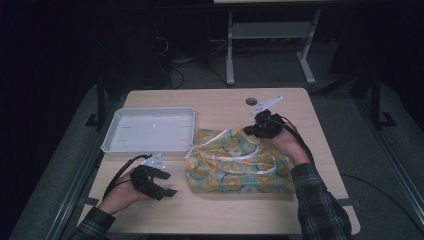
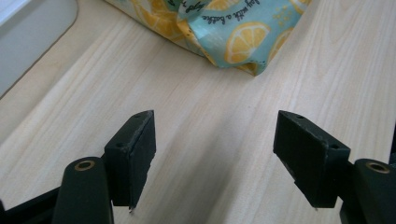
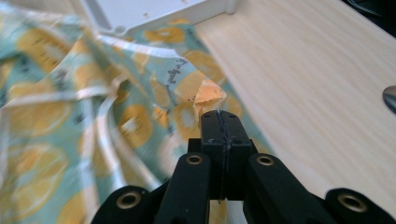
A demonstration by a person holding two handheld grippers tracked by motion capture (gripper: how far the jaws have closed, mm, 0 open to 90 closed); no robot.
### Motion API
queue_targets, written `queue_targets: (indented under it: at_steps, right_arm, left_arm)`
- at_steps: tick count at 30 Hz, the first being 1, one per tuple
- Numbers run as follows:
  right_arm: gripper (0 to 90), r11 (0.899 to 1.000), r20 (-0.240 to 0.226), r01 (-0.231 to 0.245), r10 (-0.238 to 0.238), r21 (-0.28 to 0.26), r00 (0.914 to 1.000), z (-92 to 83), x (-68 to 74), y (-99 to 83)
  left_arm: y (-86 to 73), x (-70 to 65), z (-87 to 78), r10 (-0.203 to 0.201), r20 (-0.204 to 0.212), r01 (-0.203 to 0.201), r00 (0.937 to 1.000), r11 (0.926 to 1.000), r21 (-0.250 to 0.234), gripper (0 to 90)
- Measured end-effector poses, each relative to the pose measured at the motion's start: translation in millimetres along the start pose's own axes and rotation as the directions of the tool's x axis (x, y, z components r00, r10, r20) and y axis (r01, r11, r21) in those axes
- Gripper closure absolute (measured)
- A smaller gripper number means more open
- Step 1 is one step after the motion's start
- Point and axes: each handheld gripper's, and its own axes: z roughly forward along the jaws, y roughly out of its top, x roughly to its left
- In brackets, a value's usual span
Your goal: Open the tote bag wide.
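Observation:
A teal cloth printed with yellow lemon slices (image 1: 235, 167) lies crumpled on the right half of the wooden table (image 1: 220, 205). My right gripper (image 1: 251, 131) is at the cloth's far edge, shut on it. In the right gripper view the jaws (image 3: 220, 117) are pressed together with a corner of the cloth (image 3: 208, 95) poking out past them. My left gripper (image 1: 167, 183) rests low at the front left, open, a short way left of the cloth. In the left gripper view its jaws (image 2: 215, 126) stand wide over bare wood, with the cloth (image 2: 233, 32) just ahead.
A shallow white tray (image 1: 150, 148) sits at the back left of the table, touching the cloth's far left corner (image 3: 154, 11). A round cable hole (image 1: 251, 101) is behind the right gripper. Table legs and cables stand on the dark floor beyond.

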Motion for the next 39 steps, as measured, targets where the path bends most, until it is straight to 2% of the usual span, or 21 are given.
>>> queue_targets:
  at_steps: [6, 10, 12, 13, 15, 17, 19, 21, 22, 25, 29, 33, 39]
  right_arm:
    - [89.1, 1.000, 0.026, -0.016, 0.016, 0.016, 0.9995, 17.9, -15.6, 13.4]
    - [88.9, 0.997, 0.027, -0.062, 0.061, 0.045, 0.9978, 32.4, -24.6, 15.7]
    - [88.1, 0.996, 0.032, -0.066, 0.065, 0.063, 0.9974, 39.3, -27.7, 15.4]
    - [85.6, 0.995, 0.033, -0.072, 0.070, 0.069, 0.9970, 41.9, -28.3, 14.9]
    - [77.5, 0.994, 0.028, -0.081, 0.080, 0.066, 0.9964, 41.8, -29.2, 14.0]
    - [70.2, 0.994, 0.026, -0.099, 0.098, 0.053, 0.9949, 36.3, -27.7, 14.3]
    - [64.3, 0.995, 0.024, -0.088, 0.087, 0.041, 0.9959, 27.9, -25.9, 13.9]
    - [61.9, 0.996, 0.010, -0.087, 0.087, 0.032, 0.9962, 18.9, -23.1, 12.1]
    - [60.9, 0.995, 0.003, -0.091, 0.091, 0.029, 0.9959, 14.0, -20.7, 10.7]
    - [58.6, 0.995, -0.017, -0.098, 0.098, 0.032, 0.9950, 1.2, -14.9, 3.9]
    - [58.9, 0.996, -0.025, -0.081, 0.082, 0.028, 0.9963, -14.4, -4.4, -10.4]
    - [59.8, 0.997, -0.014, -0.074, 0.074, 0.037, 0.9971, -25.6, 3.8, -25.9]
    - [62.0, 0.998, -0.040, -0.062, 0.063, 0.023, 0.9973, -39.4, 18.8, -47.2]
  left_arm:
    - [-0.8, 1.9, -1.1, 0.011, -0.008, -0.011, 0.9999, 0.9999, 0.002, 28.2]
    - [-1.2, 2.2, 0.8, 0.015, -0.009, -0.015, 0.9998, 0.9999, 0.002, 27.3]
    - [-1.4, 2.2, 0.7, 0.014, -0.008, -0.014, 0.9999, 0.9999, -0.001, 27.1]
    - [-1.5, 3.2, -0.5, 0.023, -0.012, -0.023, 0.9997, 0.9997, 0.009, 27.0]
    - [-2.2, 3.1, -0.1, 0.005, -0.008, -0.006, 1.0000, 0.9999, -0.009, 26.9]
    - [-2.9, 4.3, -0.8, 0.006, -0.011, -0.006, 0.9999, 1.0000, -0.005, 26.5]
    - [-3.3, 5.0, -0.8, -0.001, -0.012, 0.001, 0.9999, 1.0000, -0.008, 26.0]
    - [-3.2, 5.9, -2.0, 0.009, -0.017, -0.009, 0.9998, 1.0000, -0.003, 25.4]
    - [-3.2, 5.1, -1.9, -0.003, -0.013, 0.003, 0.9999, 0.9999, -0.014, 25.4]
    - [-3.2, 5.1, -1.7, -0.005, -0.014, 0.005, 0.9999, 0.9996, -0.026, 25.4]
    - [-3.3, 5.1, -1.7, -0.016, -0.014, 0.016, 0.9998, 0.9993, -0.033, 25.4]
    - [-3.2, 5.4, -1.4, -0.001, -0.018, 0.001, 0.9998, 0.9998, -0.021, 25.4]
    - [-3.6, 5.1, -0.6, 0.002, -0.018, -0.002, 0.9998, 0.9998, -0.019, 25.4]
